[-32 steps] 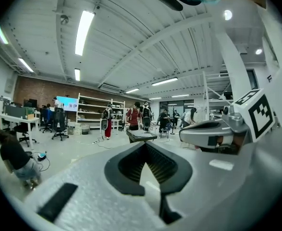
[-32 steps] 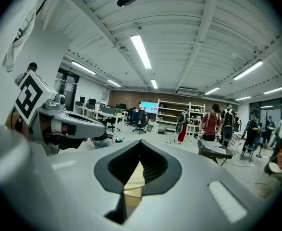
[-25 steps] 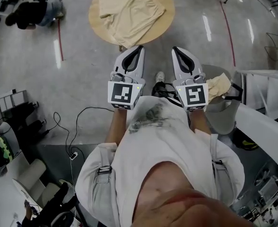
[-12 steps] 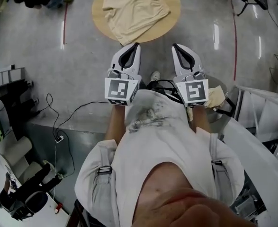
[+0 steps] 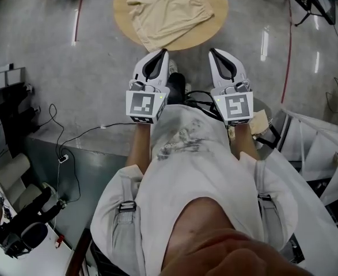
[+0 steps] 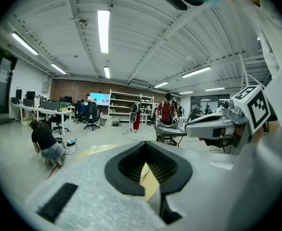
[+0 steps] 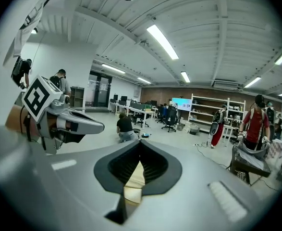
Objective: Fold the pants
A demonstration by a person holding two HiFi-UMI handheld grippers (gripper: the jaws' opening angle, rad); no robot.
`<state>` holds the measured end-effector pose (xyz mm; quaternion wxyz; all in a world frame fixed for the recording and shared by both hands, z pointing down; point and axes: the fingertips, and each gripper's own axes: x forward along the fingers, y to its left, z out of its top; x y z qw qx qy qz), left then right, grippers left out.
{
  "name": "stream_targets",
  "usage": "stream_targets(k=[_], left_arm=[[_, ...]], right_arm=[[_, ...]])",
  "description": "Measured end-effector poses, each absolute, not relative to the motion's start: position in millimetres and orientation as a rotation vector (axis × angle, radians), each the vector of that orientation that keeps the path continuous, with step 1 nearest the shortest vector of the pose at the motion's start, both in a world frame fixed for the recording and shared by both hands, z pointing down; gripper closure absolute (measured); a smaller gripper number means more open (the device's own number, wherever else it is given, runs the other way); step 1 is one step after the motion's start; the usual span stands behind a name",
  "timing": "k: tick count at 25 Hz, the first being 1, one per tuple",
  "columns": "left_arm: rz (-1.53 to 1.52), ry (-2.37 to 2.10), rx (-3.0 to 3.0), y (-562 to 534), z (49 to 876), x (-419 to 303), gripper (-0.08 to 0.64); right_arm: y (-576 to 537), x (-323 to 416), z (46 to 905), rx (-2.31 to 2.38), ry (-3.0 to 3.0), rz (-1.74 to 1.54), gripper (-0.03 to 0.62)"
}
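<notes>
- Head view: against the earlier frames, both tongs have sunk a little and edged toward the round surface [image 5: 217,10]. A dark shoe [image 5: 176,85] now shows between them. The dark figure at the top-left has slid almost out of frame.
- Head view: the pants [image 5: 166,10] lie rumpled in a loose heap on the round surface, covering its middle and reaching its near edge. The left tongs [image 5: 162,53] and right tongs [image 5: 215,53] are side by side just short of that edge, touching nothing.
- Left gripper view: the left tongs [image 6: 145,150] are closed tip to tip with nothing pinched. A tan sliver shows through the slot; I cannot tell whether it is cloth or wood. The right tongs [image 6: 217,129] are alongside.
- Right gripper view: the right tongs [image 7: 140,146] are likewise closed and empty, with the left tongs [image 7: 68,121] beside them.
- Handling, as a judgement: the pants look light, limp and thin, so they will likely sag, drag and bunch when lifted. Pinching two corners of one edge, waistband or hem, looks best, one corner per tongs, to keep the cloth taut.
</notes>
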<state>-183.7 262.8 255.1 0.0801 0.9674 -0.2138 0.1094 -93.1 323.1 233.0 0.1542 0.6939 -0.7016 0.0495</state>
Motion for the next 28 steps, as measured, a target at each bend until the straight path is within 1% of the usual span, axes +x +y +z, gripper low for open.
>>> stream_targets(k=[6,11,15,18,28], left_arm=[[0.340,-0.653,2.874,235.5,268.8,-168.7,0.554],[0.364,-0.648,2.853,207.1,281.7,-160.2,0.554],[0.380,-0.629,2.844,186.4,294.1,-153.3,0.554],[0.398,-0.609,2.833,170.9,307.3,-149.0,0.554],[0.488,-0.543,2.792,122.9,362.3,-139.0,0.554]], right_arm=[[289.6,-82.0,245.4,1.903,-2.029,0.102,0.588],[262.5,-71.7,261.3,1.884,-2.019,0.191,0.588],[238.9,-60.8,271.4,1.846,-2.012,0.175,0.588],[224.1,-53.3,287.8,1.830,-1.991,0.239,0.588],[172.1,-26.3,344.4,1.740,-1.950,0.303,0.588]])
